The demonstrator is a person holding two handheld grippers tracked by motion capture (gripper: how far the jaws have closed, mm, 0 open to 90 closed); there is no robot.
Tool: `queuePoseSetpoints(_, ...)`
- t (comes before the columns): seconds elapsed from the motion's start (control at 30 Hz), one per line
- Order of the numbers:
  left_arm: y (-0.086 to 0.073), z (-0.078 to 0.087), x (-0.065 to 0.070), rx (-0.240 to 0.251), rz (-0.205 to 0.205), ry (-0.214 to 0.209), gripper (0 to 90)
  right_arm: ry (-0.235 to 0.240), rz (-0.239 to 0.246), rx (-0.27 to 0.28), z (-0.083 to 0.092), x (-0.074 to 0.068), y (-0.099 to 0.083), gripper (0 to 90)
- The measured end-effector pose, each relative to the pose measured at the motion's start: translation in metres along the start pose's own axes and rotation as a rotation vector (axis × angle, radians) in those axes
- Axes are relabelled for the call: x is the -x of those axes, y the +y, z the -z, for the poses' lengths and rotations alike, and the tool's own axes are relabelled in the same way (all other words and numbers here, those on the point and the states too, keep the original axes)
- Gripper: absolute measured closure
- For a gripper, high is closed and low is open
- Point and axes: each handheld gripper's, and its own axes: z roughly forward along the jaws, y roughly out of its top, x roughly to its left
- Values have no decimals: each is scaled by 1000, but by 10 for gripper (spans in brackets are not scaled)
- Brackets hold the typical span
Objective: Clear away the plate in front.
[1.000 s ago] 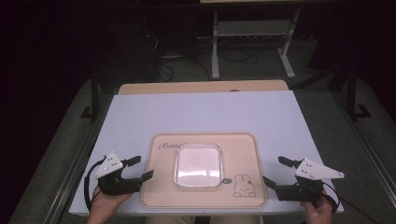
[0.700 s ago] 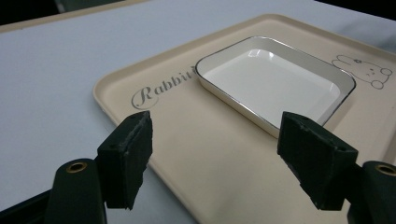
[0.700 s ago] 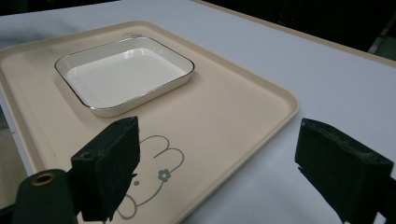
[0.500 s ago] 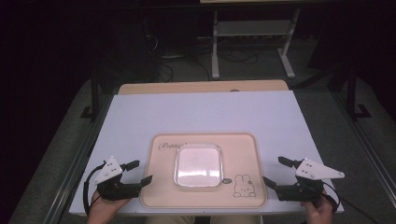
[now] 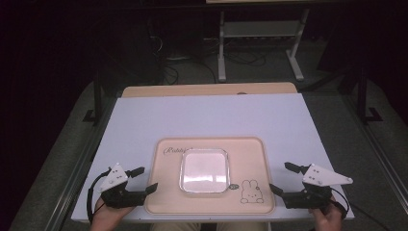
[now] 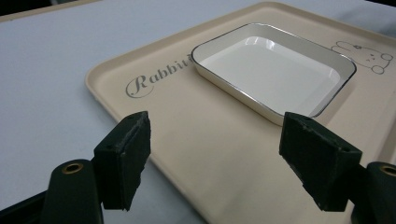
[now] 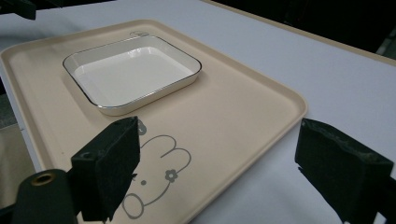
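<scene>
The tray (image 5: 210,185) lies flat at the near middle of the surface (image 5: 207,120), with the dish (image 5: 204,169) set on it, left of the printed rabbit (image 5: 252,190). The left claw (image 5: 139,179) is held just off the tray's left edge and the right claw (image 5: 284,177) just off its right edge; both are spread wide apart and nothing is gripped.

The step in hand is judged to be the approach: each claw is lined up with one side of the tray, and no contact is made yet. In the left gripper view the tray's corner is framed between the 2 pads (image 6: 123,158); in the right gripper view its rim runs between the pads (image 7: 109,165).

For the next move, each claw would probably need to be brought in over the rim and closed on it, both sides kept level so that the dish does not slide.

The lettering (image 6: 156,79) is partly covered by the dish. The ground beyond the surface is too dark to be read.
</scene>
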Motion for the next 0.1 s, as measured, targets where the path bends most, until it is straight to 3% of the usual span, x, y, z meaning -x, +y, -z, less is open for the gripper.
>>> queuePoseSetpoints(0.1,0,2,-1,5,7,4,245,1,2,-2,0,0,0,131)
